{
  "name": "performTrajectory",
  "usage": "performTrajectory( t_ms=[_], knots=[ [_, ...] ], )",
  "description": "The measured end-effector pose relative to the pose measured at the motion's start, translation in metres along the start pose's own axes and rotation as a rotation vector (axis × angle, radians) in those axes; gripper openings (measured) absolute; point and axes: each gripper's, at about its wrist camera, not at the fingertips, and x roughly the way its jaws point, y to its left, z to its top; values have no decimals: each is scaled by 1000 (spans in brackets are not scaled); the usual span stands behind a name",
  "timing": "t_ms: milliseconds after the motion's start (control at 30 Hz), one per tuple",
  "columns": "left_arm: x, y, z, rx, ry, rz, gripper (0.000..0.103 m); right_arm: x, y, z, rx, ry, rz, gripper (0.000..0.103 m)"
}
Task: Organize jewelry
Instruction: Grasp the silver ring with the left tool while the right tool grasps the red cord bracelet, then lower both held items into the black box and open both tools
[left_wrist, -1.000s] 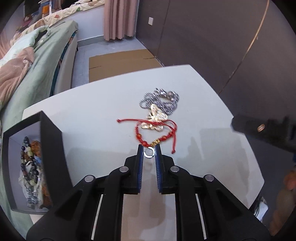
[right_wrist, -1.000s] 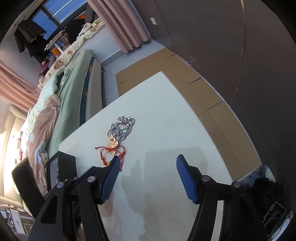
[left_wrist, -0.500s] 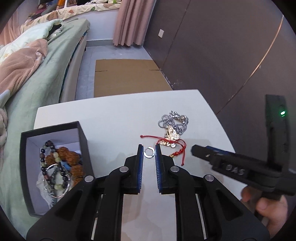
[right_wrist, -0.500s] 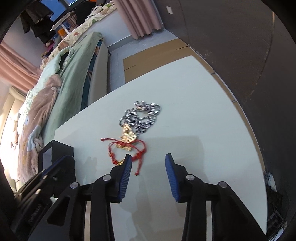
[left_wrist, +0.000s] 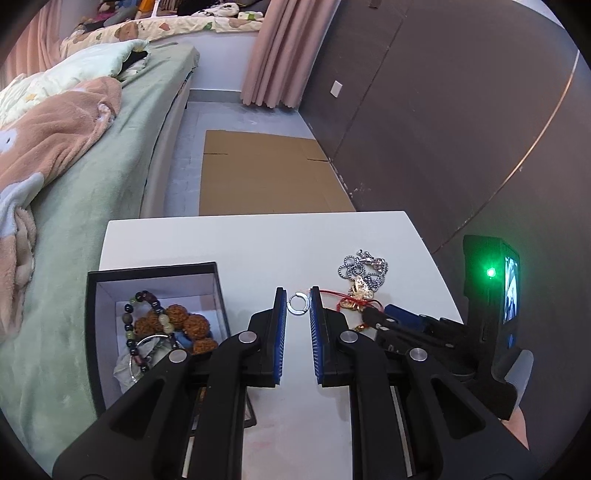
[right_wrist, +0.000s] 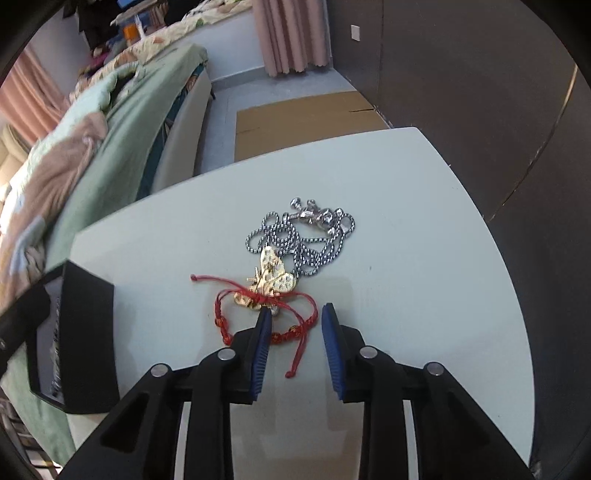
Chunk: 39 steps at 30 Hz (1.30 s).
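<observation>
Box (left_wrist: 155, 273) left — necklace (left_wrist: 364, 267) right.

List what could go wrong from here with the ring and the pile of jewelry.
1. The silver ring is pinched only at the very tips of the left gripper, so it may slip out before reaching the black box.
2. The red cord bracelet lies tangled with the gold butterfly and silver chain; the open right gripper may drag all three.
</observation>
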Motion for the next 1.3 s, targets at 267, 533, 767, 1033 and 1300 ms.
performTrajectory(
  t_ms=[267, 533, 767, 1033, 1300],
  knots=[
    [-18, 11, -1, -21, -30, 6, 13, -20, -29, -6, 115, 3, 186, 4],
    [-48, 38, -4, -74, -79, 36, 13, -59, -20, -16, 112, -107, 299, 4],
    [-64, 62, -8, -119, -88, 59, 14, -85, -8, -23, 106, -166, 367, 4],
    [-73, 78, -15, -166, -77, 68, 52, -124, 28, -26, 24, -239, 437, 4],
    [-98, 101, -21, -207, -125, 91, 74, -144, 76, -29, -85, -260, 474, 4]
  ],
)
